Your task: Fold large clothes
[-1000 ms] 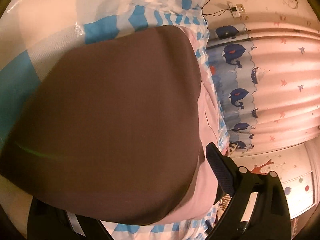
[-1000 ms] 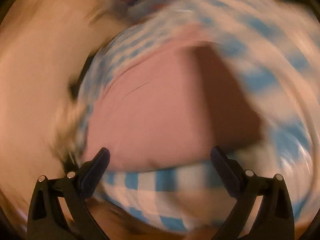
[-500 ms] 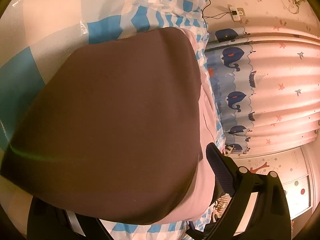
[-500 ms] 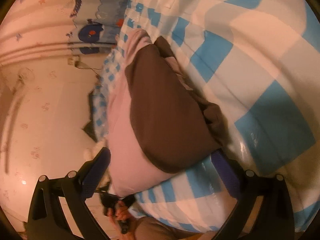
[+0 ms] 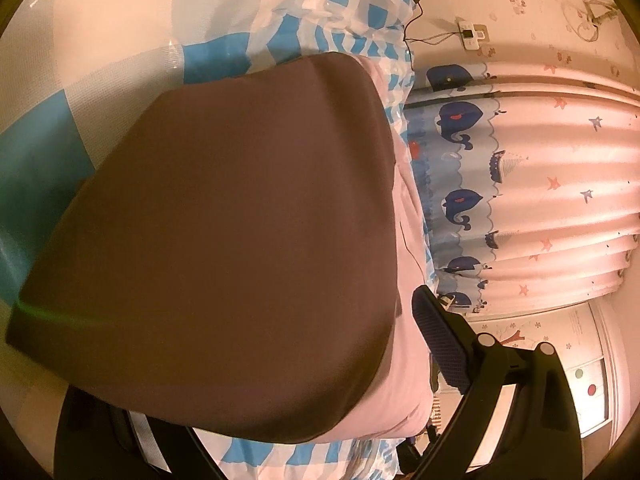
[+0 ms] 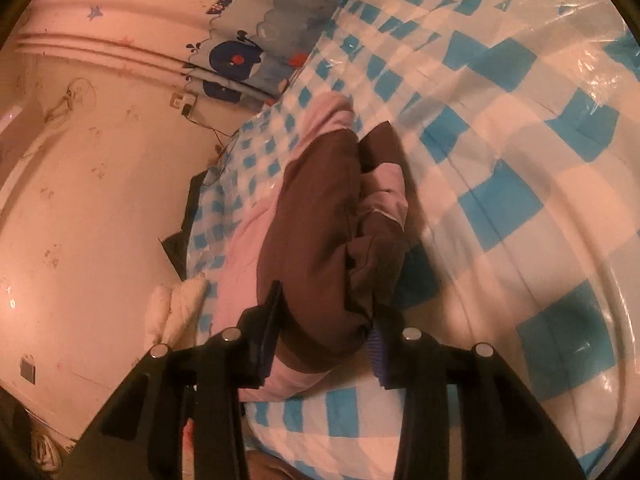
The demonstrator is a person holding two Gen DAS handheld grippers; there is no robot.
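- The brown-and-pink garment (image 6: 316,240) lies folded on the checked bed cover (image 6: 500,200).
- The right tool (image 6: 320,336) pinches the garment's near edge.
- The left tool (image 5: 280,360) is spread, with the garment (image 5: 240,240) between its fingers.

A blue-checked bed (image 6: 500,208) carries the folded brown-and-pink garment (image 6: 320,232), apparently under clear plastic.

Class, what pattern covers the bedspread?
Blue-and-white checks on the bedspread, clearest in the right wrist view.
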